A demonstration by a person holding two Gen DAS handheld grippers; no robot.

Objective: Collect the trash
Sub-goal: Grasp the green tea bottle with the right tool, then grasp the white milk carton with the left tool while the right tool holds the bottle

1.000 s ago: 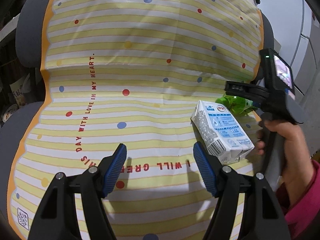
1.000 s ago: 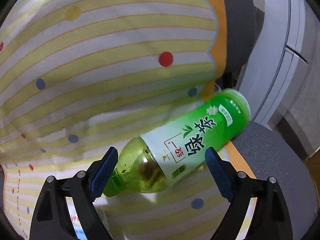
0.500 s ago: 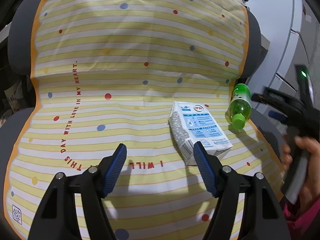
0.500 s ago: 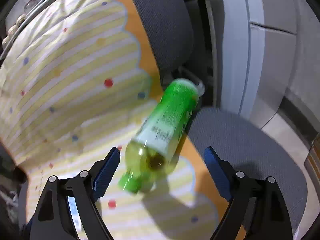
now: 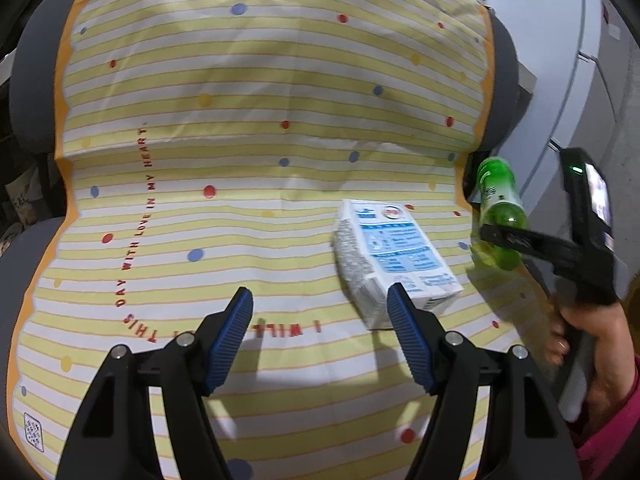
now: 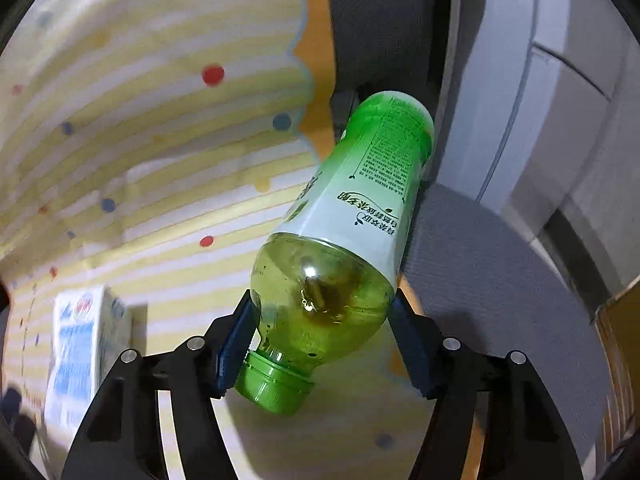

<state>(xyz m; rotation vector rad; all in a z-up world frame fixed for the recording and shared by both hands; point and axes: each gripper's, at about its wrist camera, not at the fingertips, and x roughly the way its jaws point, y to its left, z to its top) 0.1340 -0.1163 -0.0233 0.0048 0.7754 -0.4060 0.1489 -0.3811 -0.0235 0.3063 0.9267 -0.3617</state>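
So the striped cloth (image 5: 248, 128) covers basically the whole left view, draped over a grey chair (image 6: 480, 264). Right gripper (image 6: 320, 312) is clamped on the green bottle (image 6: 352, 216) at its shoulder, cap pointing at the camera, mid-frame. Left gripper (image 5: 320, 312) hangs wide open with nothing in it; the carton (image 5: 392, 256) lies right of centre, behind its right finger.
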